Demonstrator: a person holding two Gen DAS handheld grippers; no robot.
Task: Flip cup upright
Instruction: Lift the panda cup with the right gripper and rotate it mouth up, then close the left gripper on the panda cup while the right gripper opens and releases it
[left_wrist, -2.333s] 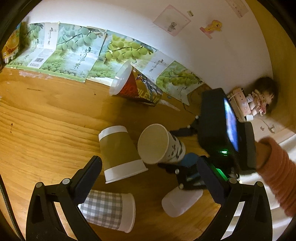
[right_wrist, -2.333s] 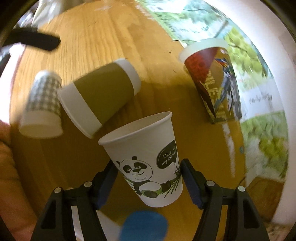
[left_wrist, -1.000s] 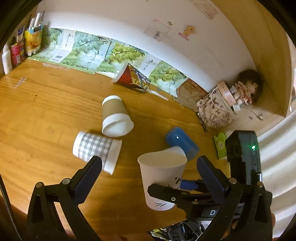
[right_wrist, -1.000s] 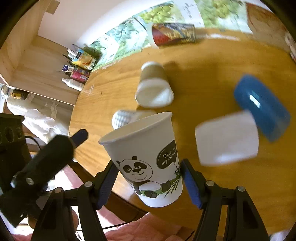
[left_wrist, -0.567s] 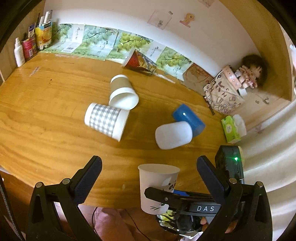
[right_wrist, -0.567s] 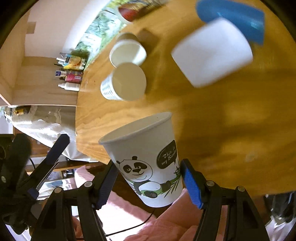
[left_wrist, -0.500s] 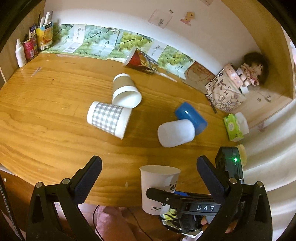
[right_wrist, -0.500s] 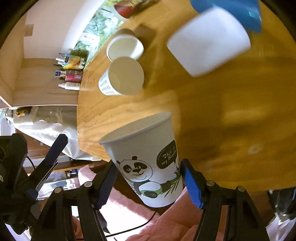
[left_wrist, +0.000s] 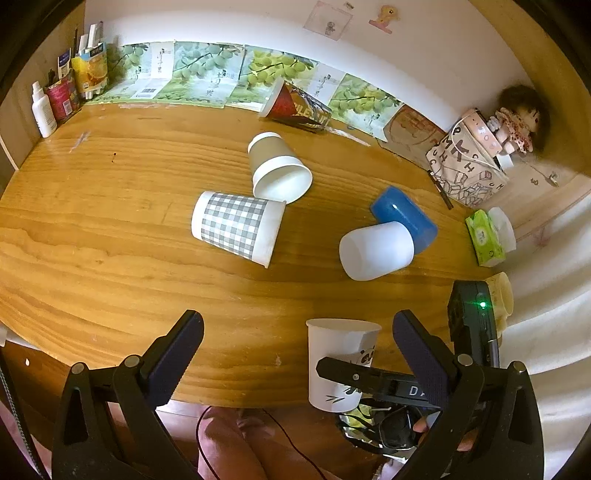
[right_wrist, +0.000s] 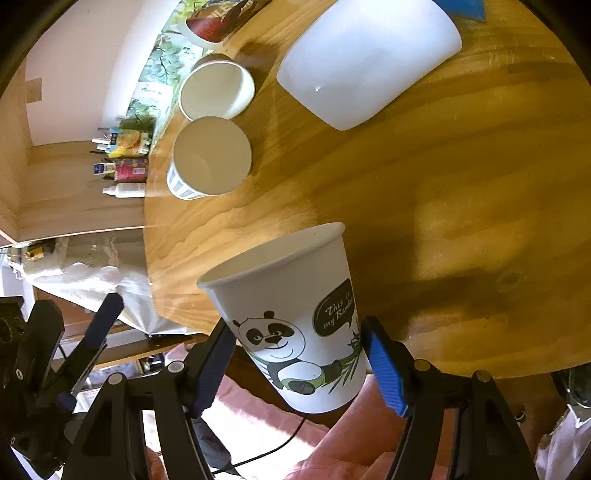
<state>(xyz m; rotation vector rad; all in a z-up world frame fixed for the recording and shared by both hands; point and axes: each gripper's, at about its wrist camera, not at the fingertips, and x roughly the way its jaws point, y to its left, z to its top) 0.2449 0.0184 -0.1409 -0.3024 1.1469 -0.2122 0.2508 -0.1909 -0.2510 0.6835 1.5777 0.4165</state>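
Observation:
My right gripper (right_wrist: 299, 354) is shut on a white panda cup (right_wrist: 291, 325), mouth up, held over the front edge of the wooden table (right_wrist: 443, 221). In the left wrist view the panda cup (left_wrist: 340, 354) stands upright in the right gripper (left_wrist: 369, 376) at the table's front edge. My left gripper (left_wrist: 295, 332) is open and empty, held back from the table. Several cups lie on their sides: a grey checked one (left_wrist: 236, 225), a brown-banded one (left_wrist: 277, 166), a white plastic one (left_wrist: 376, 251), a blue one (left_wrist: 406, 214) and a red printed one (left_wrist: 295, 107).
Bottles and cartons (left_wrist: 62, 96) stand at the far left corner. A patterned bag (left_wrist: 465, 162), a doll (left_wrist: 517, 122) and a tissue pack (left_wrist: 487, 236) sit at the right. Green posters (left_wrist: 207, 74) line the back wall. A person's lap (right_wrist: 332, 435) is below the table edge.
My right gripper has carried the panda cup back from the table's middle to its front edge, turning it mouth up. My left gripper has pulled back and up, open throughout.

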